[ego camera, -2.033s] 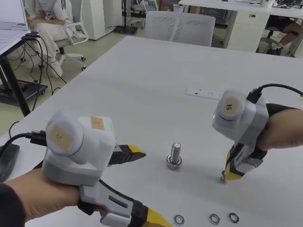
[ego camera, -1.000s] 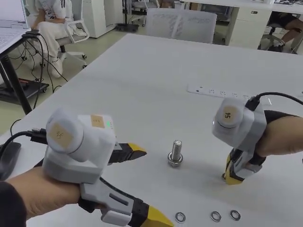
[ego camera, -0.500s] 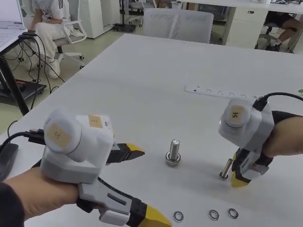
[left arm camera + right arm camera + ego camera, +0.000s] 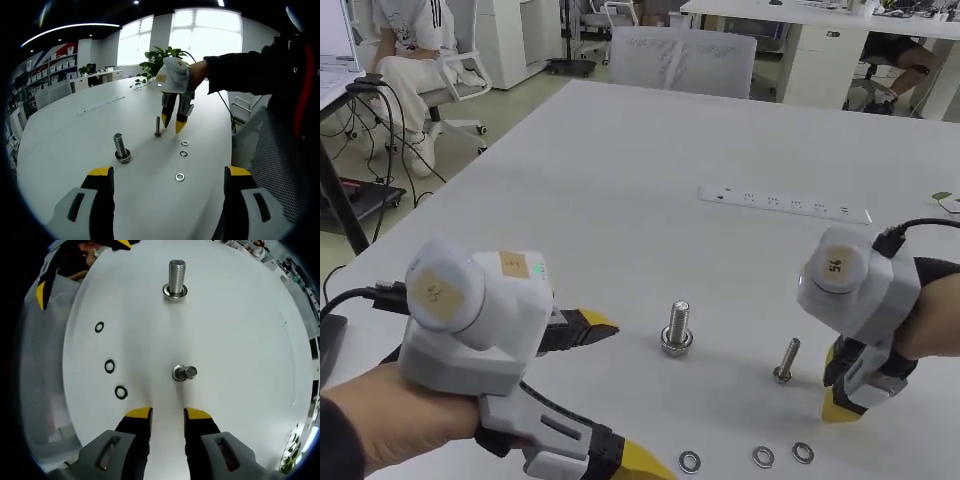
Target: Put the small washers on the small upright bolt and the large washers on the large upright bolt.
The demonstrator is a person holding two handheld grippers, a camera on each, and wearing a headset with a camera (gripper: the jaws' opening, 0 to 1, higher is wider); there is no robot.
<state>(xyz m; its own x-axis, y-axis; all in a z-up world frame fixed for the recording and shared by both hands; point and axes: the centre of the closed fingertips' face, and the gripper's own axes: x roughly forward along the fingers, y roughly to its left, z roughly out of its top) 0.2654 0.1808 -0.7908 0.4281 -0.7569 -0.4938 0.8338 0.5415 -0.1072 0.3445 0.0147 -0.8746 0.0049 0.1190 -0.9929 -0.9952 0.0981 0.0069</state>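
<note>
Two bolts stand head-down on the white surface (image 4: 620, 170), toward its near edge. The large bolt (image 4: 676, 328) rests on its wide base with the threaded shank pointing straight up, so its long axis is perpendicular to the surface. A ring shows around its foot, but it cannot be told whether this is the bolt's head or a washer. The small bolt (image 4: 786, 360) stands well apart from it, on the side toward the right edge, likewise head down and shank up. In the head view its shank leans slightly toward the right edge; in the left gripper view it looks vertical.

Three washers (image 4: 763, 457) lie flat in a short row between the bolts and the near edge, apart from one another and from both bolts. Their sizes look alike.

The right gripper (image 4: 168, 414) hangs tips-down just beside the small bolt, on the side toward the right edge. Its jaws are parted by a narrow gap with nothing between them, and they do not touch the bolt. The left gripper (image 4: 169, 172) is held low on the left-edge side of the large bolt and aimed toward both bolts, its jaws spread wide and empty.

A power strip (image 4: 785, 204) lies flat farther back, roughly parallel to the far edge. A chair (image 4: 680, 60) stands at the far edge.
</note>
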